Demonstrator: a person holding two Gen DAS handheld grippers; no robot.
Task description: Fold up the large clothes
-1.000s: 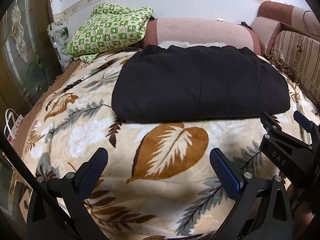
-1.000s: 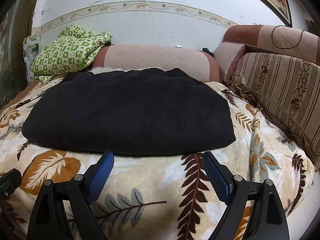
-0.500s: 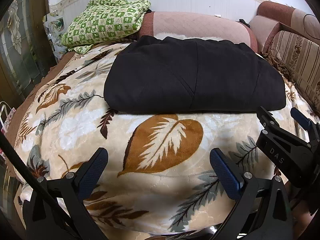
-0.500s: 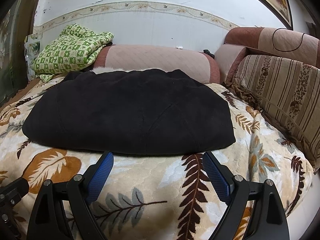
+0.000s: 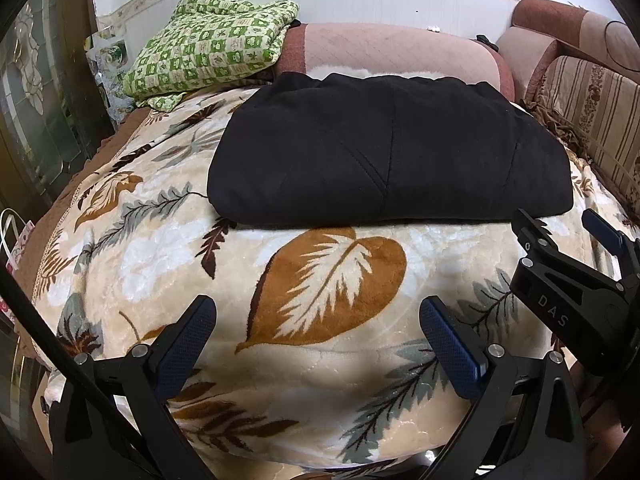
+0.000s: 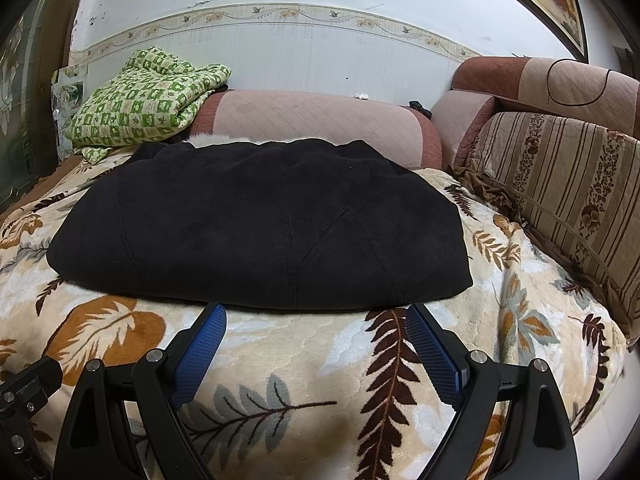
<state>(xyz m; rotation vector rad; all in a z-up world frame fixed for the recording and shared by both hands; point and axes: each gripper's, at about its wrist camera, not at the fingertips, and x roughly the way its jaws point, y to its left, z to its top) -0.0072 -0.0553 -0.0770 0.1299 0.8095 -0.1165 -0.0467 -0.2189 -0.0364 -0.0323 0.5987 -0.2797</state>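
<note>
Black coat folded, flat on leaf-print blanket, mid-bed. L gripper + R gripper: wide open, empty, short of coat. "DAS" on R gripper body.

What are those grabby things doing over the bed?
A person holds two grippers for folding clothes. The black garment lies folded on the leaf blanket. The left gripper and right gripper are both open and hold nothing; the right one sits close to the garment's near edge. A green quilt is piled at the back.
</note>
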